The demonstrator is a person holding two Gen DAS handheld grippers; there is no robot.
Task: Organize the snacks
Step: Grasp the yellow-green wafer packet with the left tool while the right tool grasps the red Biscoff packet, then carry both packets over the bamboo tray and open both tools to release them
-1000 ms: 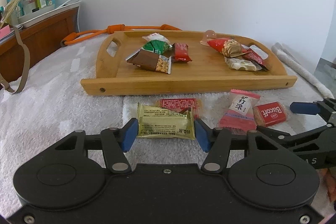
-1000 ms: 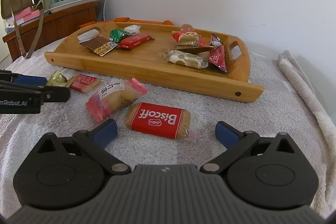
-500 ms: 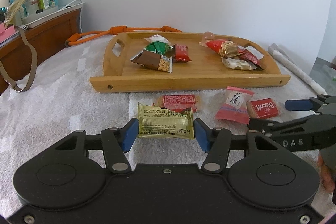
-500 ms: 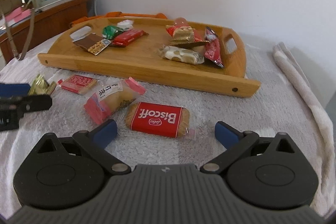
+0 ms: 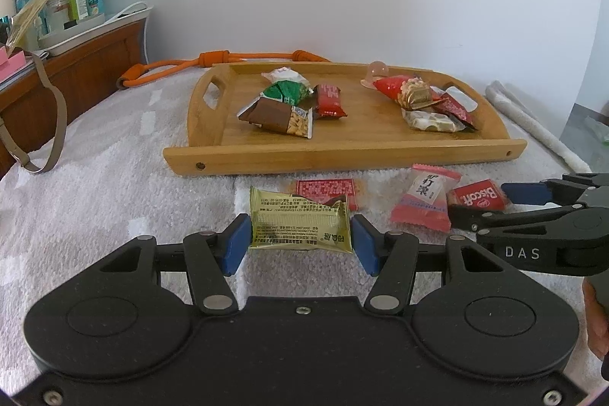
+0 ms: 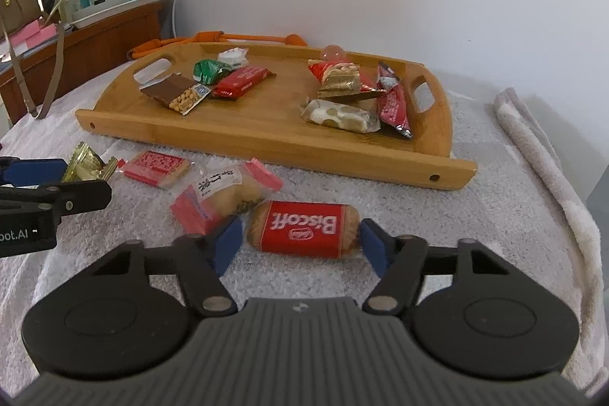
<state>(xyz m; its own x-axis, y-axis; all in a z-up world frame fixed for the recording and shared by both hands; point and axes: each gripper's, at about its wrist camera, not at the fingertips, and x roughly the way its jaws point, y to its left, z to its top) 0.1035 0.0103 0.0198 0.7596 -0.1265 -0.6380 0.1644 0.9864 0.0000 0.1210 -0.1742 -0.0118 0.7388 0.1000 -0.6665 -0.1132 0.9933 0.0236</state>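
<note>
Both grippers low and level, each clamped on a packet

The left gripper [image 5: 300,242] holds its blue pads against the two short ends of the gold packet [image 5: 298,225], fingers pointing forward — the packet spans the gap between them. The right gripper [image 6: 300,240], just beside it on the right, has its pads pressed to both ends of the Biscoff packet [image 6: 302,229]; in the left wrist view its fingers reach in from the right edge, and part of the person's hand [image 5: 597,322] shows behind its body.
</note>
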